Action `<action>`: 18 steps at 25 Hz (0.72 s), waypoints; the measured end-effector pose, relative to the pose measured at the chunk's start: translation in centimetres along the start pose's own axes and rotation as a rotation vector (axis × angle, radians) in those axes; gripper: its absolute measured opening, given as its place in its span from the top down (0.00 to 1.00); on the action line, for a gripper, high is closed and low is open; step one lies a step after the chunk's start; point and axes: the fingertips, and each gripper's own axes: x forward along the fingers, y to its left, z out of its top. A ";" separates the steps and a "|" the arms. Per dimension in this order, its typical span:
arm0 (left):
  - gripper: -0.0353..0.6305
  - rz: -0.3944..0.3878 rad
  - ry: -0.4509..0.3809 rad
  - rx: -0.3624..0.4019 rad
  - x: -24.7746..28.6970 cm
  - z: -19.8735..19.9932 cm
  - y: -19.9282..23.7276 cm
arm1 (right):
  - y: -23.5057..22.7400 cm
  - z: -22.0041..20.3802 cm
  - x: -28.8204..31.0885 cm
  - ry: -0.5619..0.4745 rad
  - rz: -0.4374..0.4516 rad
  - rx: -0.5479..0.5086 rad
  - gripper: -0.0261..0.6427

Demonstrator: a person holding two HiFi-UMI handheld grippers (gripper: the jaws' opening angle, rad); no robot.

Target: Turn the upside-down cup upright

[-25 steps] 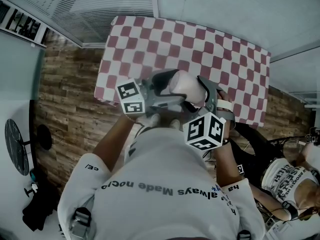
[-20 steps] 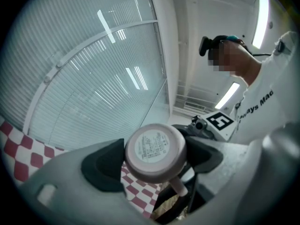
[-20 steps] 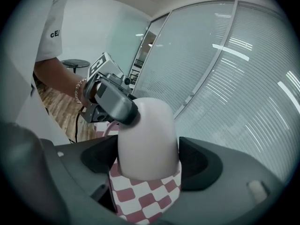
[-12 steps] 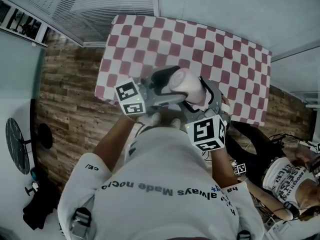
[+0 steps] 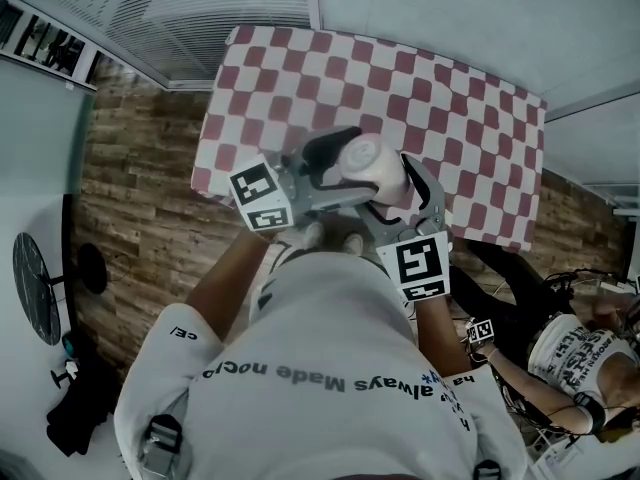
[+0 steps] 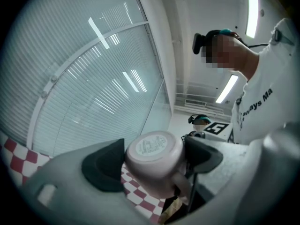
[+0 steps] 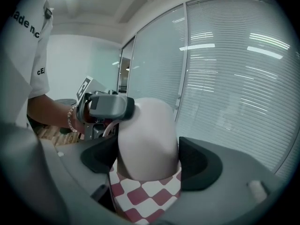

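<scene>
cup (image 5: 362, 160) held above checkered desk (image 5: 460, 118), base up, mouth down: not yet upright. left gripper (image 6: 154, 161) jaws pinch cup near base; right gripper (image 7: 150, 161) jaws clamp cup body. remaining for you: invert cup, set on desk mouth up, release.

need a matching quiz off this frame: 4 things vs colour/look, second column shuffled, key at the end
Things:
1. cup
2. tablecloth
3. floor
4. blinds

Colour/look:
A. brown wood planks
B. pale pink
C. white horizontal slats
D. red-and-white checks

Pairs: 1-B, 2-D, 3-A, 4-C
</scene>
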 end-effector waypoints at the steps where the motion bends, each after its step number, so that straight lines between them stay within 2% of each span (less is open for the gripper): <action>1: 0.34 0.004 0.000 0.007 0.0 0.1 -0.1 | 0.0 0.0 0.0 -0.016 0.005 0.016 0.36; 8: 0.34 0.036 0.008 0.065 0.0 0.4 -0.5 | 0.5 0.1 0.1 -0.133 0.037 0.153 0.36; 14: 0.34 0.045 0.041 0.115 -0.3 0.0 -0.7 | 1.0 -0.3 0.6 -0.137 0.052 0.168 0.36; 18: 0.34 0.041 0.093 0.174 0.0 -1.0 -0.6 | 0.9 -1.3 1.1 -0.121 0.068 0.175 0.36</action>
